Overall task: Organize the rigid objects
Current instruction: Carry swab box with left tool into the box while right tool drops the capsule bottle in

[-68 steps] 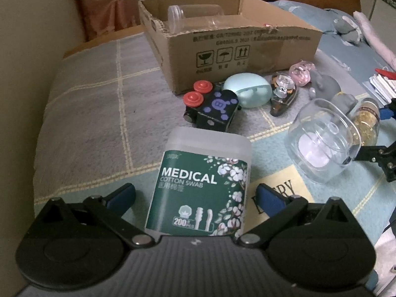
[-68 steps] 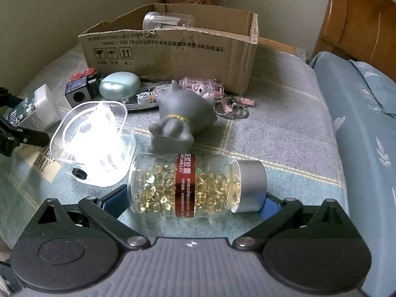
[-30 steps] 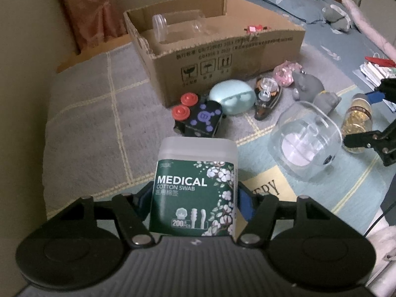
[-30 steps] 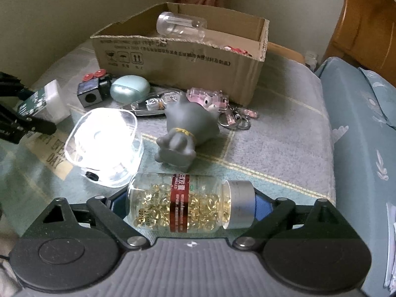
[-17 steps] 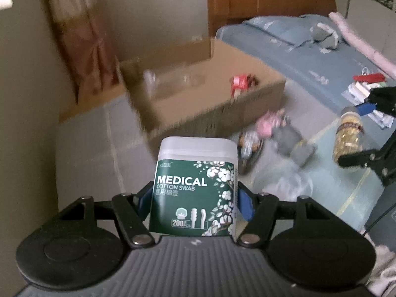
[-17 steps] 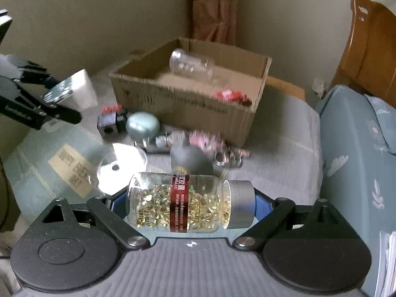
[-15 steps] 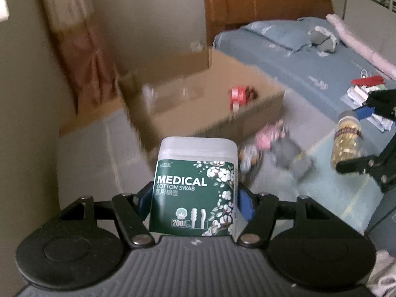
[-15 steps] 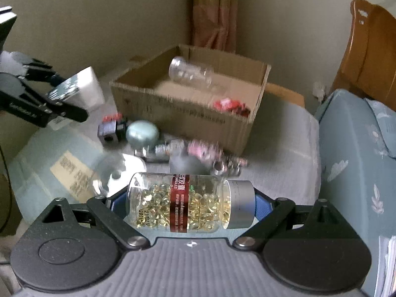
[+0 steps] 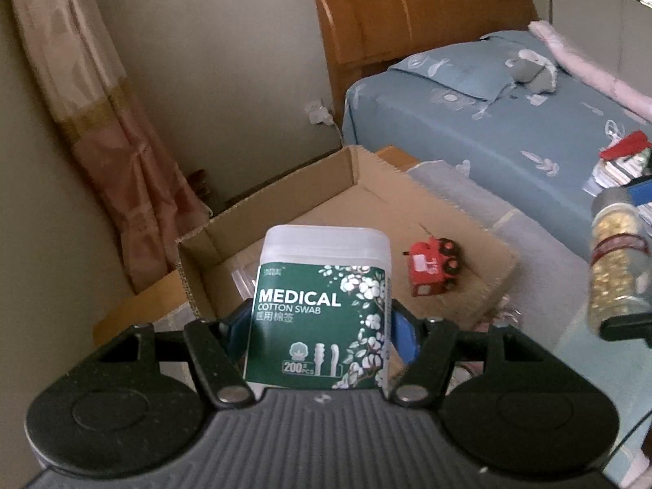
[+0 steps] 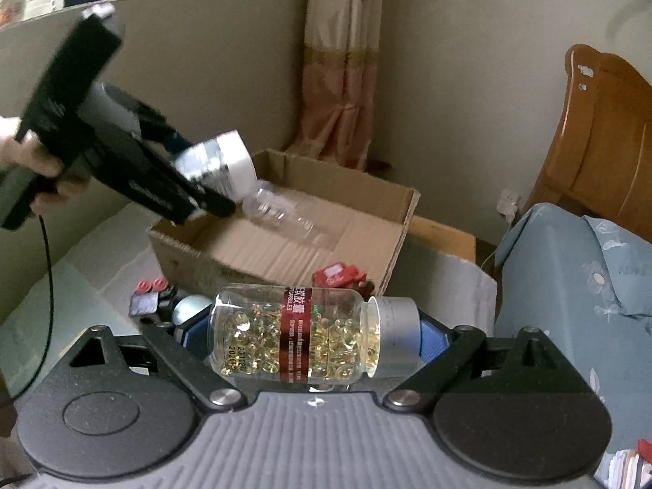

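- A bedroom: beige wall, a pinkish curtain running down the upper left of my left view, a wooden headboard at top centre, and a bed with a blue sheet on the right.
- The open cardboard box sits mid-frame on a pale checked cover, with a red toy car on its floor.
- My left gripper is clamped on the cotton swab box, blue pads pressing both its sides, white lid away from me, in front of the cardboard box's near wall.
- In my right view that same swab box hangs at left centre above the cardboard box's left corner, and a hand at the far left edge grips the handle.
- A clear plastic bottle lies inside the cardboard box.
- My right gripper is closed across the capsule bottle, lying sideways, silver cap to the right, low in the frame and off the cover.
- Left of it on the cover: a black cube with red knobs.
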### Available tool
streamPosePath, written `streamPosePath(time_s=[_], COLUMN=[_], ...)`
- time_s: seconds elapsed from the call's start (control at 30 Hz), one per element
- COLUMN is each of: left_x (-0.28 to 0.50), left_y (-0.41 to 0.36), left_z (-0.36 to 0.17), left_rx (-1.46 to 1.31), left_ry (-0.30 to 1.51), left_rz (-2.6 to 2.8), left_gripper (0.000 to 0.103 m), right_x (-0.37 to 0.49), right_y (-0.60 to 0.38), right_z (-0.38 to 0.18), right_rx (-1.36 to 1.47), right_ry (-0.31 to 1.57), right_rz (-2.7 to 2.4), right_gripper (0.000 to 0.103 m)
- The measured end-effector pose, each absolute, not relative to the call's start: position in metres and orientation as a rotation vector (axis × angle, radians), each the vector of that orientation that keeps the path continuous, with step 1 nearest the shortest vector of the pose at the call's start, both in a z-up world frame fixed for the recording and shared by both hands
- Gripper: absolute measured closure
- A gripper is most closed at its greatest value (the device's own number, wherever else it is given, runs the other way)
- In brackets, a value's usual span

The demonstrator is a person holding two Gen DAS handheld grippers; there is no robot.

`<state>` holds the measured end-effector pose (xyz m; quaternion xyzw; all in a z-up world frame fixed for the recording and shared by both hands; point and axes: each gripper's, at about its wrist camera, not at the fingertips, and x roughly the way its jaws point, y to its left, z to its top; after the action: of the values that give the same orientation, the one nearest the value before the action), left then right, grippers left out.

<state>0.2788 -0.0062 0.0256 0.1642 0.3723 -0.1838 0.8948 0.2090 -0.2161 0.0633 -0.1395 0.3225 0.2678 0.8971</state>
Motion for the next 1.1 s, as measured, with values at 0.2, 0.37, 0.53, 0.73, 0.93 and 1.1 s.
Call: streamPosePath(time_s=[0.2, 0.37, 0.53, 0.73, 0.93, 1.1], left_x=[0.292, 0.272, 0.243, 0.217, 0.202, 0.192], left_y=[0.006, 0.018, 0.031, 0.043, 0.05, 0.054], left_z=[-0.001, -0.005, -0.005, -0.008, -0.011, -0.009], left_rx=[0.28, 0.252, 0.219, 0.166, 0.134, 0.138], left_ry=[0.795, 0.766, 0.729, 0.713, 0.704, 0.675], left_rz=[-0.338, -0.291, -0.245, -0.213, -0.191, -0.155], left_gripper=[0.008, 0.007, 0.003, 0.001, 0.001, 0.001], right_x=[0.229, 0.248, 0.273, 0.303, 0.337, 0.363], right_y=[-0.209, -0.201, -0.191, -0.173, -0.154, -0.144], right_z=[0.065, 0.067, 0.068, 0.066, 0.056, 0.05], right_rx=[-0.303, -0.297, -0.29, -0.272, -0.279, -0.297], right_ry=[0.662, 0.673, 0.696, 0.742, 0.799, 0.823], right_rz=[0.553, 0.554, 0.552, 0.545, 0.543, 0.521], right_gripper=[0.007, 0.007, 0.007, 0.007, 0.007, 0.007])
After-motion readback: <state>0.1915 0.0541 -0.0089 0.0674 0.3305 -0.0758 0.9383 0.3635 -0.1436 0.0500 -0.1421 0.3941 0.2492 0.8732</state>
